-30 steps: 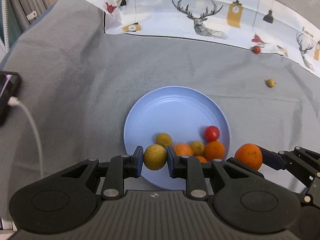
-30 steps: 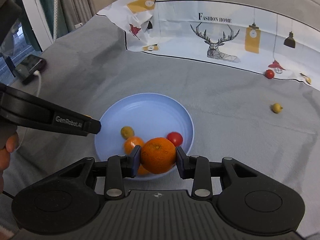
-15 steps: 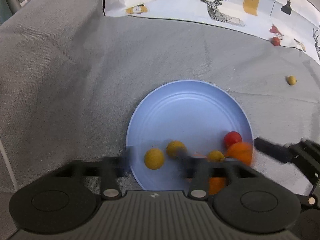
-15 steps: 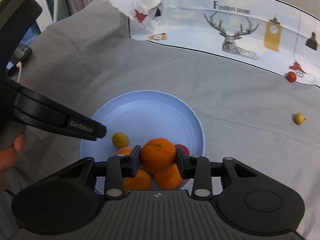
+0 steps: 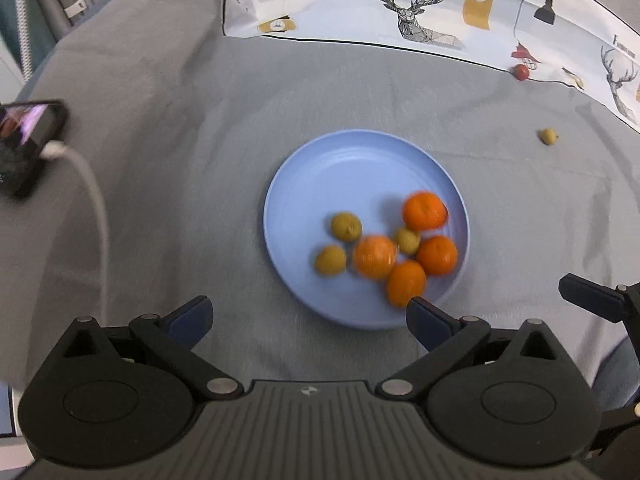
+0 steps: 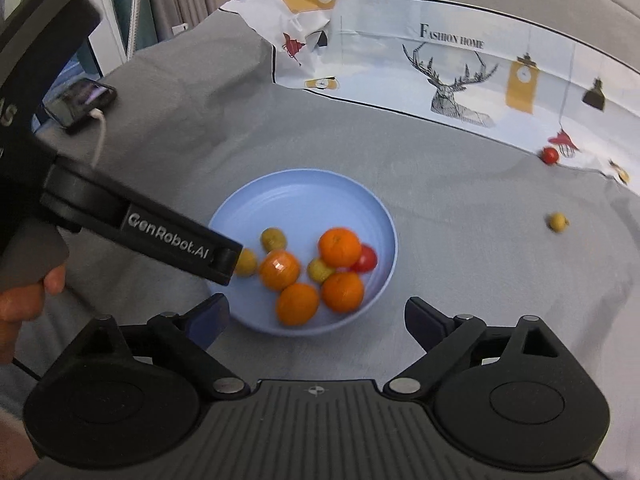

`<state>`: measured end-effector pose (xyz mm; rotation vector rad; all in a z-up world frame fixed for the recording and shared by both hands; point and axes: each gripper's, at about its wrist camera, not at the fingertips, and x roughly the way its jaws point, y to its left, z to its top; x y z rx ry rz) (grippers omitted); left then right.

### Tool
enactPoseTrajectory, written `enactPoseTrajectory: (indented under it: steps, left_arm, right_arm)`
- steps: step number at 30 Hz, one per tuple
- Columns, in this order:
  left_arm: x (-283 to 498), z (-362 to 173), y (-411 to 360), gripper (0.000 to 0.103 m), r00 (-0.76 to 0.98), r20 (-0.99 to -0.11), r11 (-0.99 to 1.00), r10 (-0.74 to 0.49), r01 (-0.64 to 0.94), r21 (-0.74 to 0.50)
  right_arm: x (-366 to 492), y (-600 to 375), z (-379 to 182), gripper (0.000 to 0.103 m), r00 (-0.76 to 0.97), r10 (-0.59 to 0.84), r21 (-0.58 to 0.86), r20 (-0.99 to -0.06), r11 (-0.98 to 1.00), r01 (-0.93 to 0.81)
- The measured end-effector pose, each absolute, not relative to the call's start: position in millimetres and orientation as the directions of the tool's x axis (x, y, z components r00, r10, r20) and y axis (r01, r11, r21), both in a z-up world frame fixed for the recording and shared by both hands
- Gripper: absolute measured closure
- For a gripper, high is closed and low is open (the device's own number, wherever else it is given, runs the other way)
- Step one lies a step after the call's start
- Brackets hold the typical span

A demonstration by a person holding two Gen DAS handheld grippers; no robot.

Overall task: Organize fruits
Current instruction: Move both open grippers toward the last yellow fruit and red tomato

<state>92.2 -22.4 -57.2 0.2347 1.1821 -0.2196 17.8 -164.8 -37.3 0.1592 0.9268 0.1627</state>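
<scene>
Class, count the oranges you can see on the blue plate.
4, clustered on the blue plate: one at the back, one left, one front, one right-front. More may be hidden.

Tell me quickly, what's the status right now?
Left gripper and right gripper opening, nothing between them. Plate holds four oranges, three yellow fruits, one tomato. Stray tomato and yellow fruit left on cloth. Nothing blocking.

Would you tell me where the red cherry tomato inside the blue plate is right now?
In the right wrist view, the cherry tomato lies at the right side of the blue plate, tucked behind the farthest orange.
</scene>
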Motion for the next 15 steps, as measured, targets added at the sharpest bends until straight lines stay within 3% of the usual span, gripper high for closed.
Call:
enactPoseTrajectory:
  steps: [15]
  left_arm:
    - [-11.5,-5.3,-6.0,0.0,0.49,-0.869,0.956,-0.067,0.282,0.085]
  right_arm:
    - [-72.6,-154.0,9.5,0.005,0.653,0.131,0.198,-0.746,0.98,0.03]
